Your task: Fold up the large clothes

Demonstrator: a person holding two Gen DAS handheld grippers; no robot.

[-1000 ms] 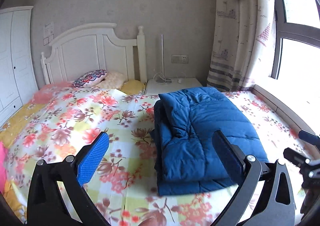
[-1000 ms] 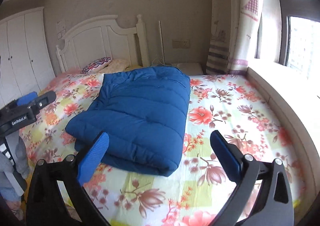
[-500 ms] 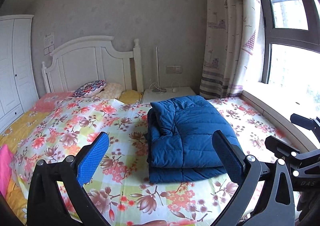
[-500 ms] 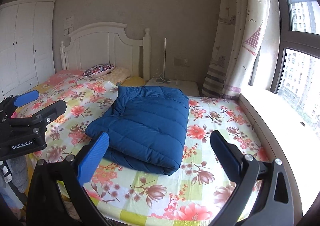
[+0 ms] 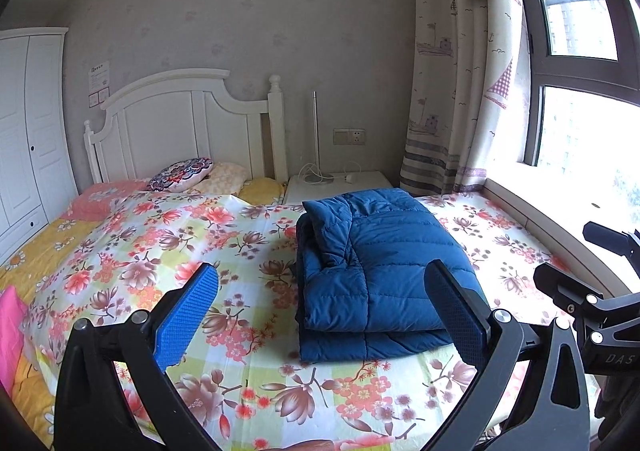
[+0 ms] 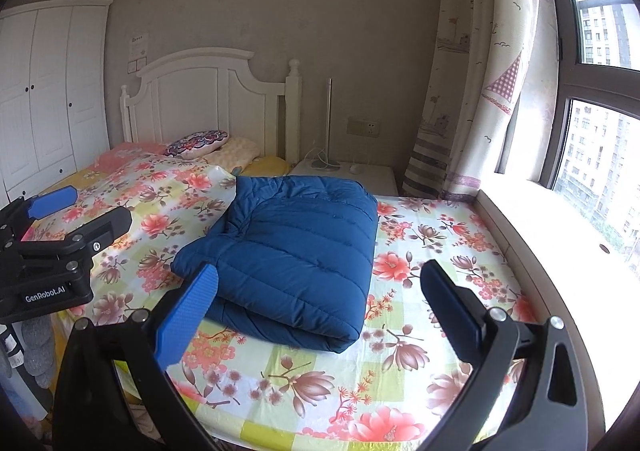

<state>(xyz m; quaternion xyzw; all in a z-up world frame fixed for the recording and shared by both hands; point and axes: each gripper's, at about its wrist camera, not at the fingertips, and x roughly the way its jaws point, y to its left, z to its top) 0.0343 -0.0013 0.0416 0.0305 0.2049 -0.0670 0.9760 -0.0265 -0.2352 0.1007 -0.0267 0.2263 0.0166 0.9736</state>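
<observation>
I see my left gripper spread wide and empty above the floral bedsheet, the folded blue down jacket lying on it ahead, and my right gripper equally spread, holding nothing

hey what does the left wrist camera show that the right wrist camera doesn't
Only the left wrist view shows the pink cloth at the bed's left edge and the right gripper from the side. Only the right wrist view shows apartment buildings outside and the left gripper from the side. Both share the folded blue jacket lying on the floral bedsheet, the white headboard, and open, empty jaws.
</observation>
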